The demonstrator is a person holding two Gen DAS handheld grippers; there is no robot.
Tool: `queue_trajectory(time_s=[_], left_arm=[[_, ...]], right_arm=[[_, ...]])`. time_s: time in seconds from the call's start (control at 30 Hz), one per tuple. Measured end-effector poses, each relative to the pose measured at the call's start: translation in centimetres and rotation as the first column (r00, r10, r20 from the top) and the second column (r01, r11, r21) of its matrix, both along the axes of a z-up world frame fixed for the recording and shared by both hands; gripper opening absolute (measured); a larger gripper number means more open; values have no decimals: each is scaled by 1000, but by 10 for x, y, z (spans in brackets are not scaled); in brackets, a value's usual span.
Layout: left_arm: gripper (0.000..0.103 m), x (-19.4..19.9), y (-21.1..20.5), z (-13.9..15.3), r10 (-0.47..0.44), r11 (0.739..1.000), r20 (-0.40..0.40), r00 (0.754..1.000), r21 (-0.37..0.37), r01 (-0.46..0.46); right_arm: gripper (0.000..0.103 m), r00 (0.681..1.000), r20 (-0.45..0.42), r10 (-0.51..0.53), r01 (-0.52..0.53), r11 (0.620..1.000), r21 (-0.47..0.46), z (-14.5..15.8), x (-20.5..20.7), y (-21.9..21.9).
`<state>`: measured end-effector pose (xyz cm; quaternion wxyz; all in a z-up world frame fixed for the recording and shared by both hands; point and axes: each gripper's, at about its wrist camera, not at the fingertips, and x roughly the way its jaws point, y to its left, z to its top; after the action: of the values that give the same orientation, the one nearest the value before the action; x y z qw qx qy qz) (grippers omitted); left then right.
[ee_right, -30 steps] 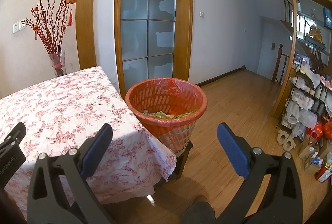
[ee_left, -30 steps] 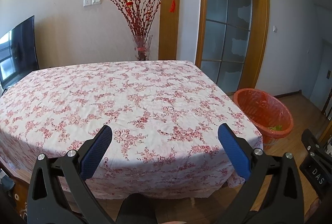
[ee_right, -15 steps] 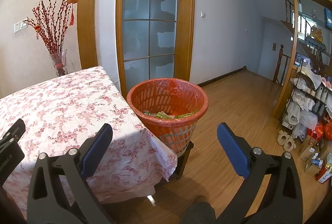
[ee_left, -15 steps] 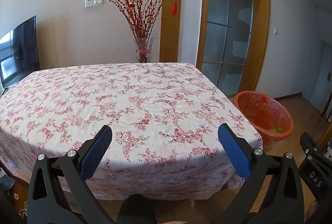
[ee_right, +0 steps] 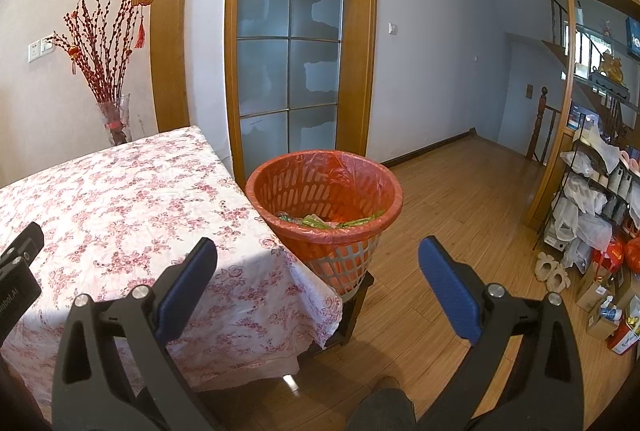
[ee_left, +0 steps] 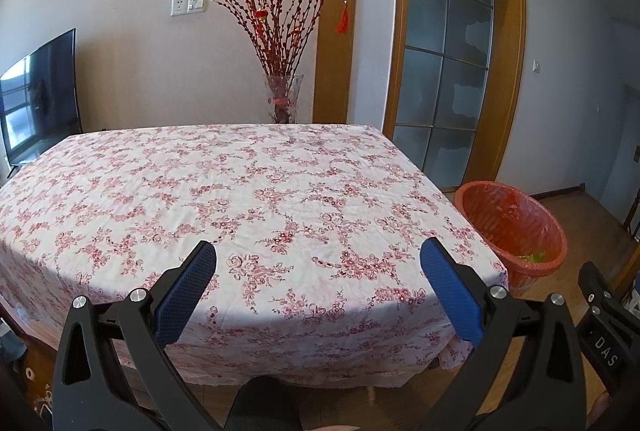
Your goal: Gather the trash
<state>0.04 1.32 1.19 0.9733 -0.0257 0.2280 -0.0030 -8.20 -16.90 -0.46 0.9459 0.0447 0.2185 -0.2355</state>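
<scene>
The left gripper (ee_left: 318, 263) is held with its blue pads spread wide and nothing between them, above the near edge of the floral-clothed table (ee_left: 240, 183). The right gripper (ee_right: 316, 263) is likewise spread and unladen, and the orange trash basket (ee_right: 324, 199), with green wrappers (ee_right: 320, 221) inside, is seen just beyond it, touching the table's corner.

The table (ee_left: 256, 191) is seen straight ahead in the left wrist view, with the vase of branches (ee_left: 283, 99) set behind its far edge. The waste basket (ee_right: 324, 199) is placed just beside the table's right corner, trash (ee_right: 320, 221) lying inside it. A cluttered rack (ee_right: 592, 199) is found far right.
</scene>
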Motion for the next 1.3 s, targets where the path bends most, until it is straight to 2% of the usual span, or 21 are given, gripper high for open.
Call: queue_trajectory(time_s=[1.3], left_arm=[[100,0,1,-4,-5,1000,-9,1000,-3,5]], right_arm=[[99,1000,0,0,0,1000,1,0,0,0]])
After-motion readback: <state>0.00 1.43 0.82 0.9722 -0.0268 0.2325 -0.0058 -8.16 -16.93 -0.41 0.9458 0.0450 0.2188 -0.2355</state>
